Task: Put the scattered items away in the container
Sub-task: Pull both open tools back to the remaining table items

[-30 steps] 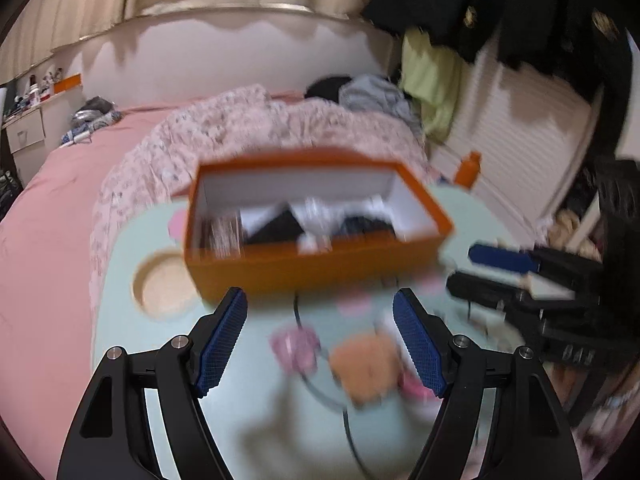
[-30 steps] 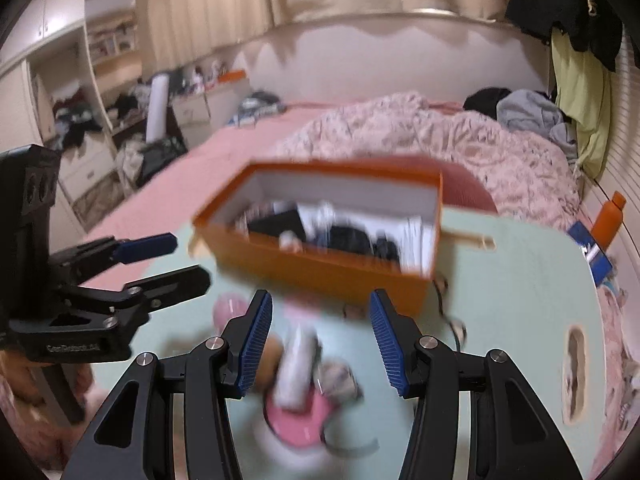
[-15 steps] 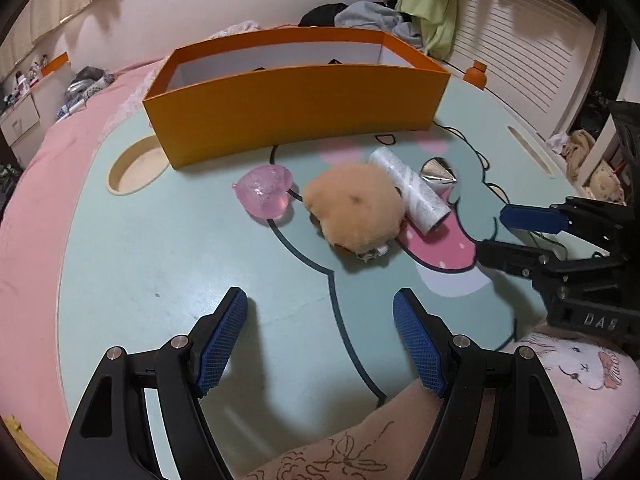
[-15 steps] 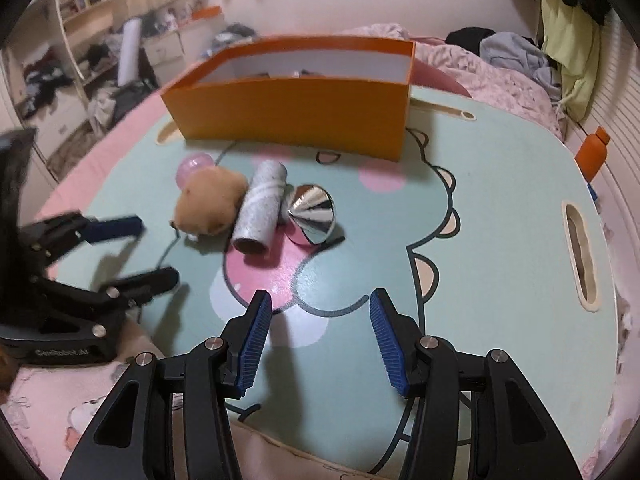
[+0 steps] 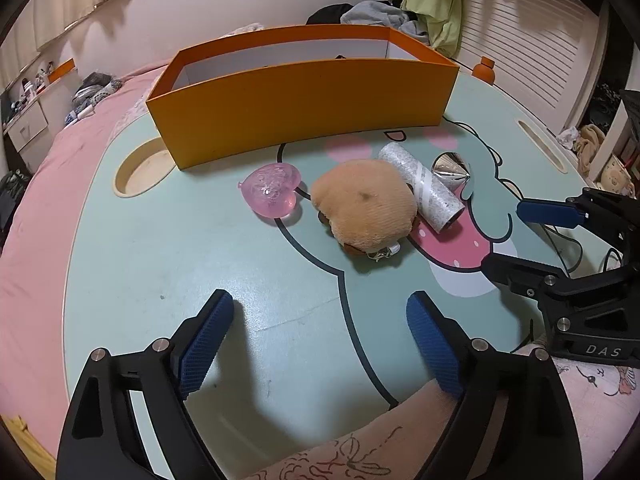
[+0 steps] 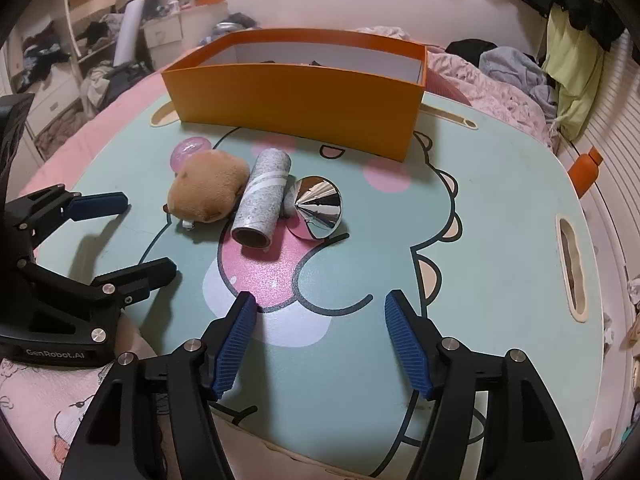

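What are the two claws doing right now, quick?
Left claw: open, holding nothing.
Right claw: open, holding nothing.

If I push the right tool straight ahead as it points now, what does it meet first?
Probably the grey paper roll, its open end facing the right tool, with the silver cone beside it. Bare table lies between; depth is uncertain.

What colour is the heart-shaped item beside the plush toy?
Translucent pink, with a glittery look. The heart-shaped item shows best in the left wrist view, just left of the plush toy.
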`<state>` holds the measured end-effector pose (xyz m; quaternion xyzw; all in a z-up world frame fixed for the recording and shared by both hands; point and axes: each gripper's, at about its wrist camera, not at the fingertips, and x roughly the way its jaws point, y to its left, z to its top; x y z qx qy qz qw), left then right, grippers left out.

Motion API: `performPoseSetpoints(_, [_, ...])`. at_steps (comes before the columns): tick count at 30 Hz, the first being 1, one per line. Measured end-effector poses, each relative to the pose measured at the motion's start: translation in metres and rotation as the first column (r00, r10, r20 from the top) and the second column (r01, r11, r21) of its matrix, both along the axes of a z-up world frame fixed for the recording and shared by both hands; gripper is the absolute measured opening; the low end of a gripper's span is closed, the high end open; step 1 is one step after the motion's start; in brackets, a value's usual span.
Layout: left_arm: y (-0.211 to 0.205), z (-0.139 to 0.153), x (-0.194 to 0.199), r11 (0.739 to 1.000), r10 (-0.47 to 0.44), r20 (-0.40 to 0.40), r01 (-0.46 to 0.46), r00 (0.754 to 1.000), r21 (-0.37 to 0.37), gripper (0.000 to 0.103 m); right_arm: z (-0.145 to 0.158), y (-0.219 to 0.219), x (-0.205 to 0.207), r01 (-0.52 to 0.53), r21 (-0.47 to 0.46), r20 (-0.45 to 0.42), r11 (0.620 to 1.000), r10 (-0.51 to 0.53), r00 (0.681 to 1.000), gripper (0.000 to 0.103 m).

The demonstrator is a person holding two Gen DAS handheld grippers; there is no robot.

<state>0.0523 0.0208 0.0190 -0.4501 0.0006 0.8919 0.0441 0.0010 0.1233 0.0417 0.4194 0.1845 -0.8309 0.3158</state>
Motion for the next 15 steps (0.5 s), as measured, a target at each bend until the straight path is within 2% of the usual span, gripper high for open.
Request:
performPoseSetpoints(5, [0.000, 0.000, 0.000, 1.000, 0.000, 0.000, 0.000, 1.000, 0.000, 0.089, 0.001, 0.001, 0.000, 0.003, -0.013, 0.003, 1.000, -0.003, 1.000, 0.067])
performPoseSetpoints(10, [0.000, 0.000, 0.000, 1.000, 0.000, 0.000, 0.000, 1.000, 0.000, 0.089, 0.010, 0.014, -0.002, 0.032, -0.099, 0.006, 0.995, -0.031, 0.999, 0.066])
performPoseSetpoints(12, [0.000, 0.000, 0.000, 1.000, 0.000, 0.000, 0.000, 1.000, 0.000, 0.089, 0.014, 0.018, -0.002, 0.039, -0.126, -0.001, 0.991, -0.039, 0.999, 0.064])
performPoseSetpoints(15, [0.000, 0.000, 0.000, 1.000, 0.000, 0.000, 0.000, 1.000, 0.000, 0.089, 0.016, 0.017, -0.003, 0.035, -0.137, 0.004, 0.990, -0.035, 0.999, 0.054])
